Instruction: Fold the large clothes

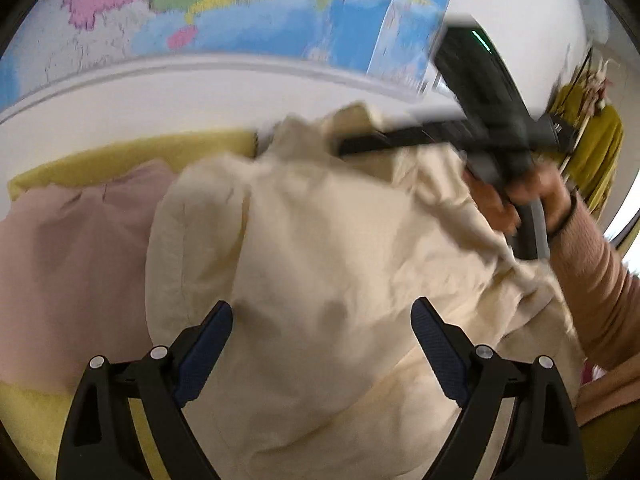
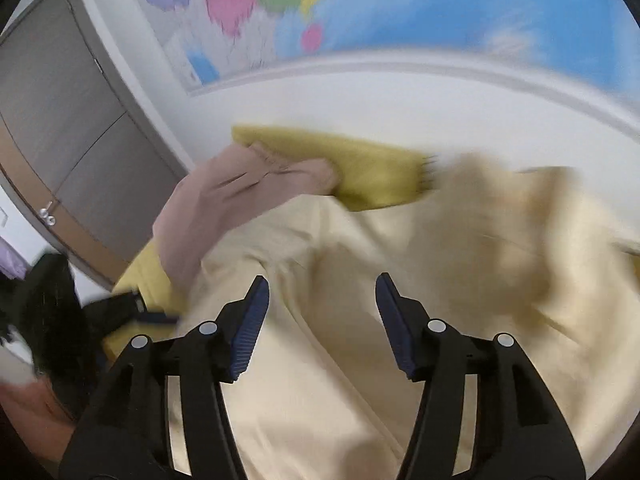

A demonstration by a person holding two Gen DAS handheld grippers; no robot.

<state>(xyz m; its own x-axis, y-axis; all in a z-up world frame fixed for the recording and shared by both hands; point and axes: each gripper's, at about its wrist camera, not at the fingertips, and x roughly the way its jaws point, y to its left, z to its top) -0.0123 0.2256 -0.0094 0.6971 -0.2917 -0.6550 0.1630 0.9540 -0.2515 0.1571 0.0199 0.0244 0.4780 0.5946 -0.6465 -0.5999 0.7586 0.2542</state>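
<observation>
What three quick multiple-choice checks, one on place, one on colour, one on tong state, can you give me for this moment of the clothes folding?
1. Where does the pink garment lie relative to the cream garment in the left wrist view?
A. To its left
B. To its right
C. On top of it

2. What colour is the cover under the clothes?
A. Grey
B. Yellow
C. Blue

3. How do the right tongs stand?
A. Shut on the pink garment
B. Shut with nothing between
C. Open above the cream garment

Answers: 1 A, the pink cloth fills the left side beside the cream one. 2 B, yellow shows behind both garments. 3 C, the pads stand apart with cream cloth seen between them.
</observation>
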